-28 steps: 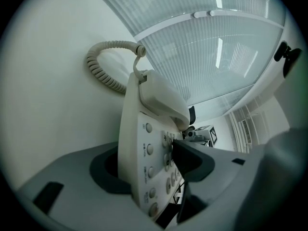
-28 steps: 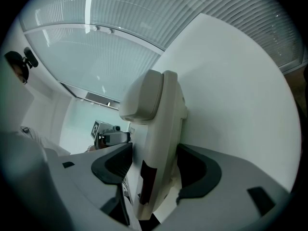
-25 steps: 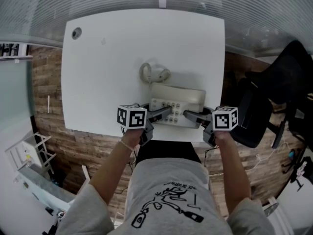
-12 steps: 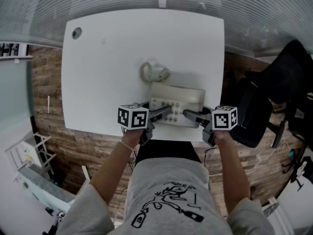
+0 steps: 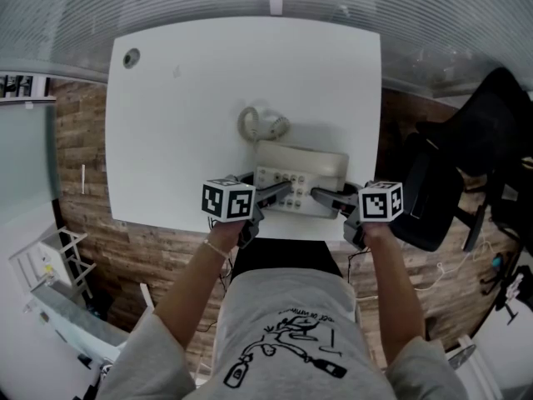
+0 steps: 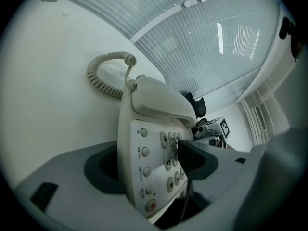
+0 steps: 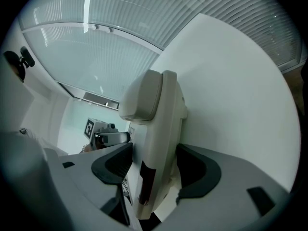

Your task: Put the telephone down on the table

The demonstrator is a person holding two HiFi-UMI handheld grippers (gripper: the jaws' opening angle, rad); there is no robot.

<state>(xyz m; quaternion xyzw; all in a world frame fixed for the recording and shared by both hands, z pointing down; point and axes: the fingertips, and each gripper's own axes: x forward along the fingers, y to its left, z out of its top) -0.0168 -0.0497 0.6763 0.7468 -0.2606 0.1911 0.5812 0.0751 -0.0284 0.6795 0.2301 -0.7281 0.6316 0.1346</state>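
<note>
White surface (image 5: 166, 123) carries the beige telephone (image 5: 301, 173) near its front edge, in the same spot as a second ago. The left claw (image 5: 281, 190) has just been widening its jaws, which now stand loose around the telephone's keypad side. The right claw (image 5: 322, 196) pinches the opposite side. The coiled cord (image 5: 254, 125) lies just behind the telephone.

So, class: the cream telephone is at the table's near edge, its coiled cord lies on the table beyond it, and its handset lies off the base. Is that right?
Not quite. The handset rests on the base of the telephone, not off it, as the left gripper view shows. The telephone is at the near edge of the table, and its coiled cord lies beyond it.
</note>
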